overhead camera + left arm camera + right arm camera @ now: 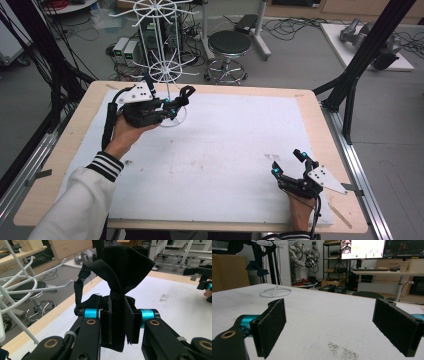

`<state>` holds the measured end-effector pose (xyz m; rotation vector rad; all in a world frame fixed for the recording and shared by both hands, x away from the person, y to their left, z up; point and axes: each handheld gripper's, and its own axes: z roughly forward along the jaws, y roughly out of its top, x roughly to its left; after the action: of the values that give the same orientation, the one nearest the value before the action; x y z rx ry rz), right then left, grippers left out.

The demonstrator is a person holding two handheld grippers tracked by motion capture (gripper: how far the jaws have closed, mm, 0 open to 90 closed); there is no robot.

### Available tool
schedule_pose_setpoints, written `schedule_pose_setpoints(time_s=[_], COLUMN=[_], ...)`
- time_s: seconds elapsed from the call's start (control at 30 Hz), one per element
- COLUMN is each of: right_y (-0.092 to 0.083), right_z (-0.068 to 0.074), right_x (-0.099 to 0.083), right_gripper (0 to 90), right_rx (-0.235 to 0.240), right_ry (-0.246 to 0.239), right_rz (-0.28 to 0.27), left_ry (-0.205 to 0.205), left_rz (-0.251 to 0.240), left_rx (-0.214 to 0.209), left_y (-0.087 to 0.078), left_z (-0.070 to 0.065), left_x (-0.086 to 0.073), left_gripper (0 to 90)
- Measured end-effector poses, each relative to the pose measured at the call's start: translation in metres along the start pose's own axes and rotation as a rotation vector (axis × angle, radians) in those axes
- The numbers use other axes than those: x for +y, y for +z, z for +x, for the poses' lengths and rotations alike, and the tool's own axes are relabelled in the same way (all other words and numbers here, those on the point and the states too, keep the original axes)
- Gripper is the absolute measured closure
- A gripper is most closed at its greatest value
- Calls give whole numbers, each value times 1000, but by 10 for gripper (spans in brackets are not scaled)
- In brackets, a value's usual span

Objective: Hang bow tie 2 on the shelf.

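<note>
left tongs point(117, 322): clamped on black cloth point(125, 270), held up
cloth: pinched between pads, bunched above them
white wire rack point(165, 65): just beside left tongs
right tongs point(329, 322): wide, nothing between, low over tabletop point(225, 150)

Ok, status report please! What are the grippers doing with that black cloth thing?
Left hand-held gripper shut on black fabric strip, beside white wire hook rack. Right hand-held gripper open, empty, low over white table mat. Nothing in the way.

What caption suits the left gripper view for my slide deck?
Left hand-held gripper shut on a black cloth strip, beside a white wire rack.
</note>
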<state>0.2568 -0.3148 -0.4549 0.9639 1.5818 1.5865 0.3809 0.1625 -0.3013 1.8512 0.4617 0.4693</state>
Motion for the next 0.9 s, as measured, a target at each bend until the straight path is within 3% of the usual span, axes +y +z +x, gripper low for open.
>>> schedule_pose_setpoints(time_s=[0.5, 0.9], right_y=[0, 0], right_z=[0, 0], right_x=[0, 0], right_gripper=[111, 111], right_rx=[0, 1], right_ry=[-4, -5], right_rz=[-2, -4], left_ry=[-69, -112], left_rz=[-71, -98], left_rx=[72, 143], left_y=[-3, -3], left_z=[8, 13], left_x=[-7, -19], left_gripper=[774, 774])
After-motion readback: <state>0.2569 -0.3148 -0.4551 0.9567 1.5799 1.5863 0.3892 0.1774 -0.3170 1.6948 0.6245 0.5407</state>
